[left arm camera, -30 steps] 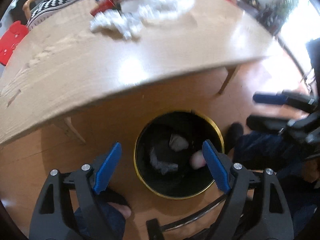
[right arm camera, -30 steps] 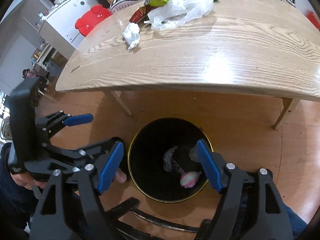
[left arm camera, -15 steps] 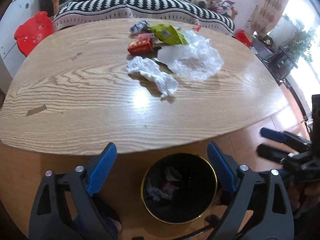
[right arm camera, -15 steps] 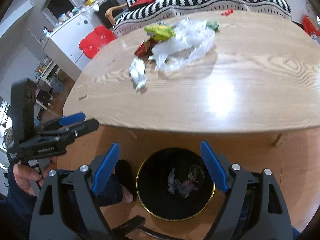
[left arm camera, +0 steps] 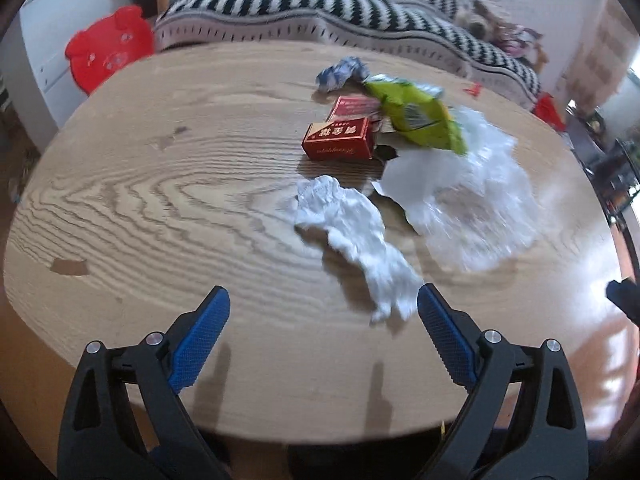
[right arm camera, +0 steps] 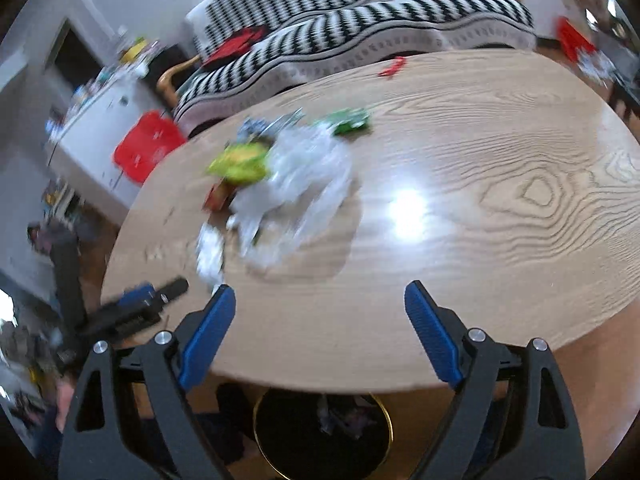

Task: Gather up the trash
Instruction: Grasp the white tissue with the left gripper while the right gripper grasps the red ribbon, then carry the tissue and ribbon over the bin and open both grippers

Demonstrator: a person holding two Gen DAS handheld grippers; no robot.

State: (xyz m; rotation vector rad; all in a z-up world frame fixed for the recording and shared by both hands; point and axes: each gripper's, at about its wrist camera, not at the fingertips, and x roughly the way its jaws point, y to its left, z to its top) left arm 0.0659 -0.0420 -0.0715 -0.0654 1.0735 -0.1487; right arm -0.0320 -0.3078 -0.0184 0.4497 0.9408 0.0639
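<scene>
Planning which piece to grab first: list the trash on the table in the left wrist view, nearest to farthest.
White crumpled tissue → red box → blue-white crumpled wrapper. The clear plastic bag and green snack bag overlap each other beside these, so their place in the order is unclear.

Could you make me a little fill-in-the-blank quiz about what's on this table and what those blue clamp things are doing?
1. The crumpled tissue lies on the wooden ____.
2. The box beside the green wrapper is ____ in colour.
3. Both the left gripper and the right gripper hold ____ between their blue pads.
4. The black bin stands on the floor, partly ____ the table's near edge.

Missing words: table; red; nothing; under
</scene>
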